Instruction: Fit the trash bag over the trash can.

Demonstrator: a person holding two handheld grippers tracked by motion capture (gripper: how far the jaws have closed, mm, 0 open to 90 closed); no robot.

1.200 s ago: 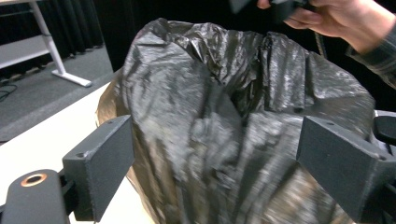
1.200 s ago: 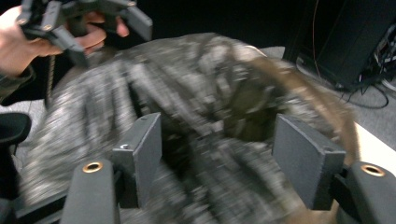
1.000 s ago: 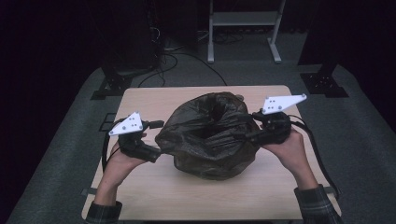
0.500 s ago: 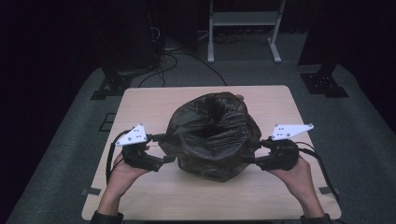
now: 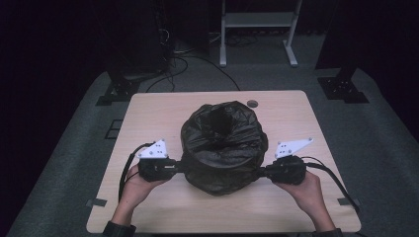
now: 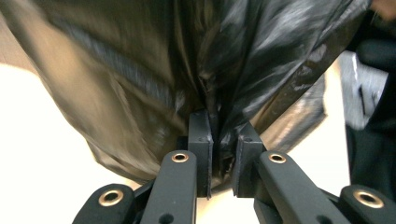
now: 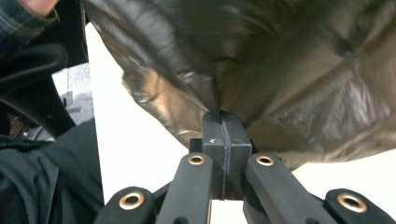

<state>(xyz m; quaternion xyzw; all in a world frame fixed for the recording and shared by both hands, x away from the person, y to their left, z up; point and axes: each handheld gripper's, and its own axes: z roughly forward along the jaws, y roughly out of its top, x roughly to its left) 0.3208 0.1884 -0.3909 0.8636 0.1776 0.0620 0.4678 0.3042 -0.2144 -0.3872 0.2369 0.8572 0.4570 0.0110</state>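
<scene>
Black, crinkled plastic was what both tools had hold of: a glossy black plastic rubbish bag (image 5: 222, 145), puffed up and gathered at its top, sat near the middle of the pale wooden table (image 5: 148, 111), between the person's two hands.

On the left, the left gripper (image 5: 179, 168) lay low against the bag's side. Its jaws had just been closing, and in the left gripper view a fold of the film (image 6: 223, 135) was pinched between the pads, which stood nearly together with the thin bunched plastic in the slot.

On the right, the right gripper (image 5: 263, 173) mirrored it on the opposite flank. Its jaws had just been closing too, and in the right gripper view the pads met face to face with a pleat of the bag (image 7: 218, 109) drawn down into the seam.

The step in hand looked like taking a two-sided hold low on the bag. The next move would probably call for an even lift or pull by both hands, gently enough that the thin film neither slipped out nor tore.

No brand, label or writing could be read on the bag, the grippers or the table.
</scene>
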